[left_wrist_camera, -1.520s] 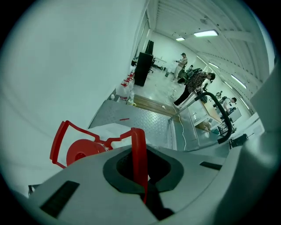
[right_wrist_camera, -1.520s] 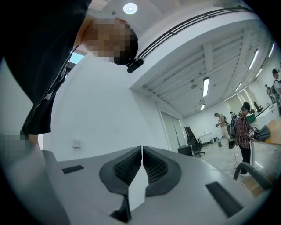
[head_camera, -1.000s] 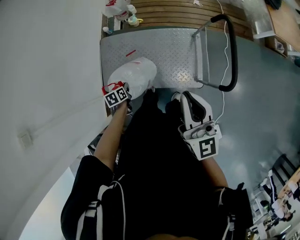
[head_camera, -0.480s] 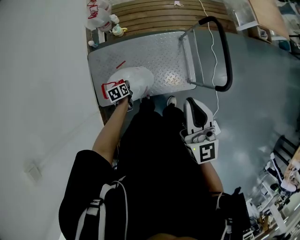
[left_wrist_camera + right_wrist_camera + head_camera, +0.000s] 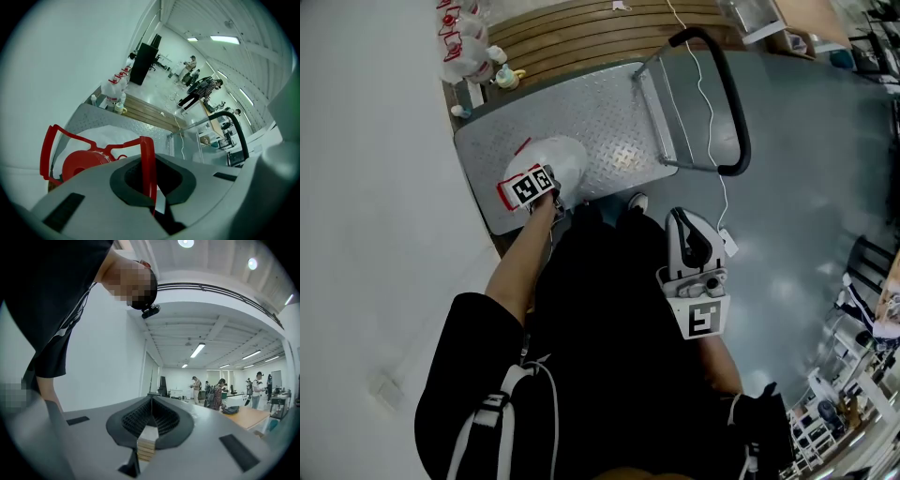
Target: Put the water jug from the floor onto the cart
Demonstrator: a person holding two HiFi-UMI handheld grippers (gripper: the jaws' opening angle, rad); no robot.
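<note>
Head view: the left hand-held gripper [image 5: 539, 183] is at the top of the water jug [image 5: 562, 157], which is over the near left corner of the cart [image 5: 609, 108]; whether the jug rests on the deck cannot be told.

Left gripper view: its jaws are clamped on the jug's red handle [image 5: 146, 154].

Right gripper view: the right hand-held gripper [image 5: 150, 416] is closed and empty, pointing out level.
</note>
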